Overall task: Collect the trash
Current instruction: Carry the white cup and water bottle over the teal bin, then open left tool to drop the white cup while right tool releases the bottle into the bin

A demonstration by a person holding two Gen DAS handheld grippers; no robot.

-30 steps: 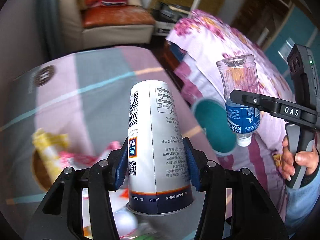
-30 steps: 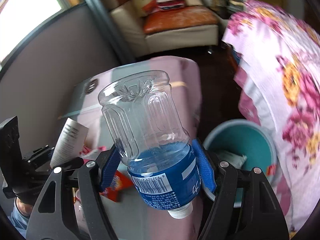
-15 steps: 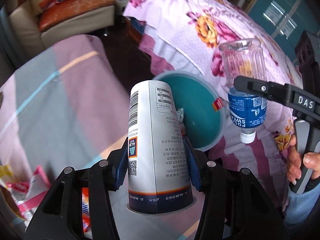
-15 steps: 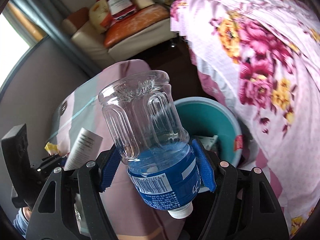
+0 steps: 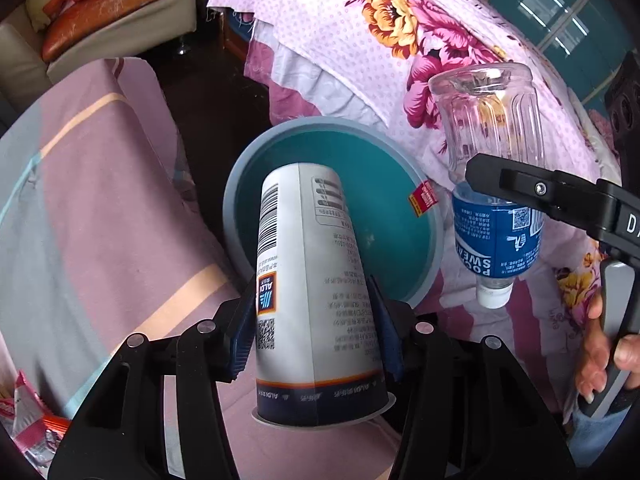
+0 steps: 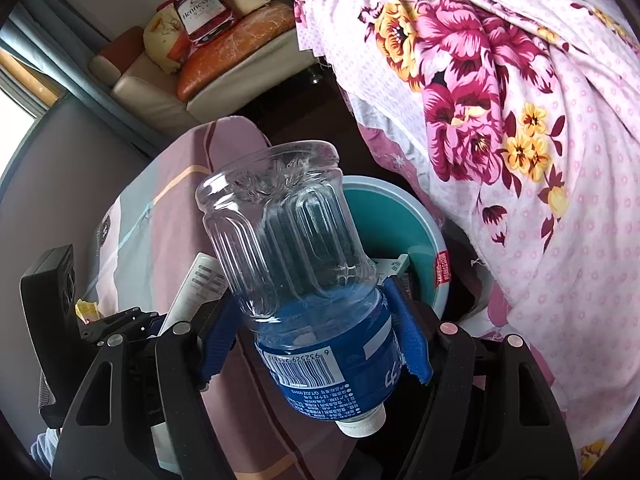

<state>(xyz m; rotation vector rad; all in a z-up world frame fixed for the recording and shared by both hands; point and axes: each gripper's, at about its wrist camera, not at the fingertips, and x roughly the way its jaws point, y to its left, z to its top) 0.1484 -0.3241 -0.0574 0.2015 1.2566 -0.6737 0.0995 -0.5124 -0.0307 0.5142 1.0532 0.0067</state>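
The paper cup (image 5: 312,264) sits between the two blue pads of the left tool (image 5: 316,320), gripped about its lower half; the jaws have just been opening a little, yet both pads lie against the cup's sides and it sits square in the tool; its wide open rim faces back toward the camera and its narrower closed base points away, so its long axis runs along the fingers with a slight lean to the left; past that base lies the round teal bin (image 5: 240,200), whose open mouth fills the view behind the cup.

The right tool (image 6: 314,340) is clamped on a clear plastic bottle (image 6: 280,248), the pads pressing on the blue label near the neck; the white cap points back toward the camera and the ribbed base points away, along the fingers; seen from the left wrist the bottle hangs cap down and base up, its long axis close to upright with a small tilt, just beside the bin's right rim and in front of the floral quilt (image 5: 400,40); a hand (image 5: 604,352) grips that tool's handle at the right edge.

The bin stands on dark floor between the quilt and a pink and grey striped cloth (image 5: 100,200); crumpled wrappers (image 5: 28,420) lie on that cloth at the lower left; a sofa (image 5: 120,12) stands further off.
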